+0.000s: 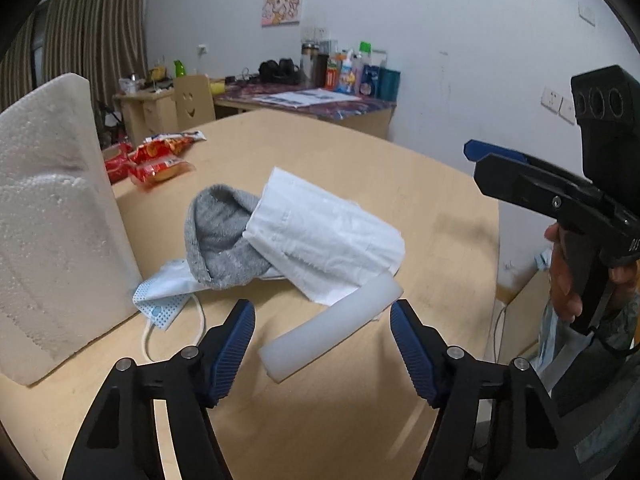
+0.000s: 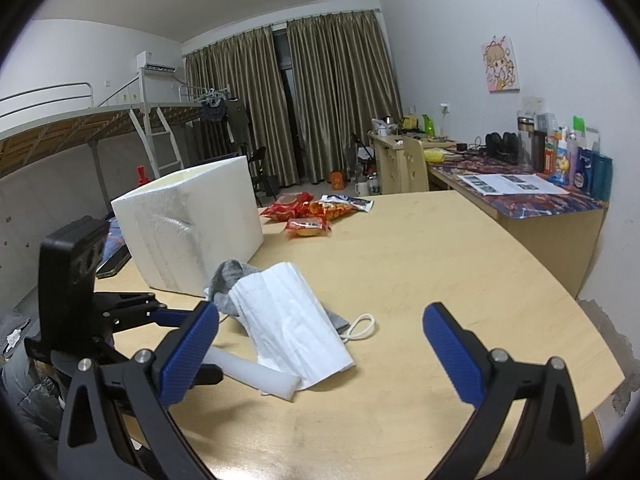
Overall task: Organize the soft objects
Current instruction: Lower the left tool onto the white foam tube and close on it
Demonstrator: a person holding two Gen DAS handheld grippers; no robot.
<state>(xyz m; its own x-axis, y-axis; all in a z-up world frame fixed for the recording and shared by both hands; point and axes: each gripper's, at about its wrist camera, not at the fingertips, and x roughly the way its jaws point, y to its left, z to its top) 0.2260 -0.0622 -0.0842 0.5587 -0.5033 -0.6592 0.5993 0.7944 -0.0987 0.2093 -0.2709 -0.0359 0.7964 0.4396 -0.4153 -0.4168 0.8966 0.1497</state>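
Note:
A pile of soft things lies mid-table: a grey sock [image 1: 224, 236] [image 2: 226, 280], a white folded cloth [image 1: 324, 236] [image 2: 288, 320] over it, a blue face mask [image 1: 164, 300] under it, and a white foam cylinder [image 1: 332, 328] [image 2: 256, 372] in front. My left gripper [image 1: 322, 348] is open, its fingers on either side of the cylinder's near end, not closed on it. My right gripper [image 2: 320, 356] is open and empty, above the table right of the pile; it shows in the left wrist view [image 1: 520, 176] raised at the right.
A white foam box [image 1: 52, 224] [image 2: 192, 228] stands left of the pile. Red snack packets [image 1: 156, 160] [image 2: 316, 212] lie at the table's far side. A cluttered desk [image 2: 520, 196] and a chair [image 1: 196, 100] stand behind. The wooden table edge [image 2: 580, 340] curves at the right.

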